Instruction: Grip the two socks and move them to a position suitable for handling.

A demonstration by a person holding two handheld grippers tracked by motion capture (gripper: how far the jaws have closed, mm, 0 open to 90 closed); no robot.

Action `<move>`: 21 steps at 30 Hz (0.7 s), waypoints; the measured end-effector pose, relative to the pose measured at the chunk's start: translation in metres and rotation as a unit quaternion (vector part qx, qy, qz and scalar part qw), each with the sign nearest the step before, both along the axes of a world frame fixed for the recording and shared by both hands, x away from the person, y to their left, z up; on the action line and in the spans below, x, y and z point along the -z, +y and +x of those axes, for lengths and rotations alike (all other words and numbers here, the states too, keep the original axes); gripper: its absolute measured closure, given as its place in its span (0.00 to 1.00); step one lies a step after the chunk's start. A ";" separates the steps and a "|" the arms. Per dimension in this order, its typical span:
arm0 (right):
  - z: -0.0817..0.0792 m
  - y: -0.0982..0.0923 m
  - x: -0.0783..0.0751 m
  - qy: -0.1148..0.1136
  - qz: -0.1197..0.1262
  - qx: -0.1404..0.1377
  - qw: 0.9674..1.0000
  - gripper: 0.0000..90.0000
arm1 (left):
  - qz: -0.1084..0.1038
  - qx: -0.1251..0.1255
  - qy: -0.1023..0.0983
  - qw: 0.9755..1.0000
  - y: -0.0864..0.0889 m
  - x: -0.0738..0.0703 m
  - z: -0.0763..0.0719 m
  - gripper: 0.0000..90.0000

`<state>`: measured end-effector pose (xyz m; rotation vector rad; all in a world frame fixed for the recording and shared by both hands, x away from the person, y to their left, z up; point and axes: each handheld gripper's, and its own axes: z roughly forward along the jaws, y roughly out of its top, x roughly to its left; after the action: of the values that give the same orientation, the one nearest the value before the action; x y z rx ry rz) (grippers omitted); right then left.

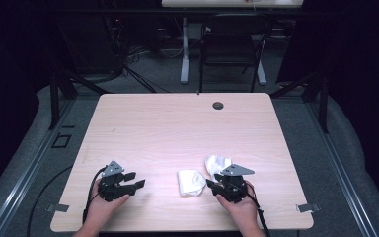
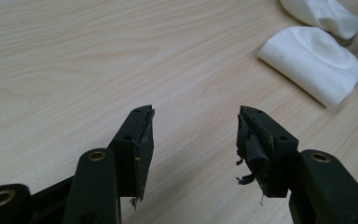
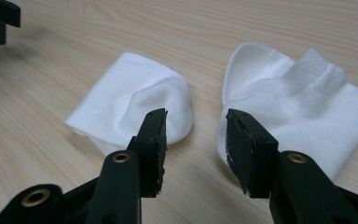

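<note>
Right gripper (image 3: 193,135) gapes beside 2 socks (image 3: 135,102); empty.

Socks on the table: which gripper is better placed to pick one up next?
Right. The right gripper stands open right at both socks; the left gripper, also open, faces bare table farther off.

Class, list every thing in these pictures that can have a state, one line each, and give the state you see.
Left gripper: jaws open, nothing between them, above bare table.
Right gripper: jaws open, holding nothing, pointed at the gap between the two socks.
Folded sock: folded over, lying flat, untouched.
Ribbed-cuff sock: rumpled, cuff up, lying loose.
Table: wooden top, the socks near its front edge.
</note>
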<state>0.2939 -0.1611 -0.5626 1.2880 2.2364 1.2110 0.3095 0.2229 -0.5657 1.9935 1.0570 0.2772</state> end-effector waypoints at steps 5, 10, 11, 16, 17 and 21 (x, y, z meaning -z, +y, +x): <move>0.000 0.001 0.000 0.000 -0.006 -0.006 1.000 0.65 | 0.008 0.007 -0.003 1.000 -0.004 0.001 -0.001 0.51; -0.001 0.004 -0.002 -0.007 -0.001 -0.007 1.000 0.66 | 0.007 0.013 -0.003 1.000 -0.009 0.002 -0.001 0.51; -0.001 0.005 -0.003 -0.008 0.000 -0.007 1.000 0.67 | 0.007 0.014 -0.003 1.000 -0.009 0.002 -0.001 0.51; 0.002 0.010 -0.004 -0.009 -0.001 -0.010 1.000 0.70 | 0.007 0.020 -0.003 1.000 -0.012 0.003 -0.002 0.51; 0.003 0.013 -0.004 -0.009 0.000 -0.012 1.000 0.71 | 0.009 0.023 -0.003 1.000 -0.012 0.003 -0.003 0.51; 0.006 0.017 -0.006 -0.012 -0.003 -0.015 1.000 0.72 | 0.010 0.021 -0.001 1.000 -0.013 0.005 -0.003 0.51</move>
<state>0.2997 -0.1440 -0.5565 1.2359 2.2494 1.2219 0.3069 0.2097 -0.5709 2.0315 1.0142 0.2679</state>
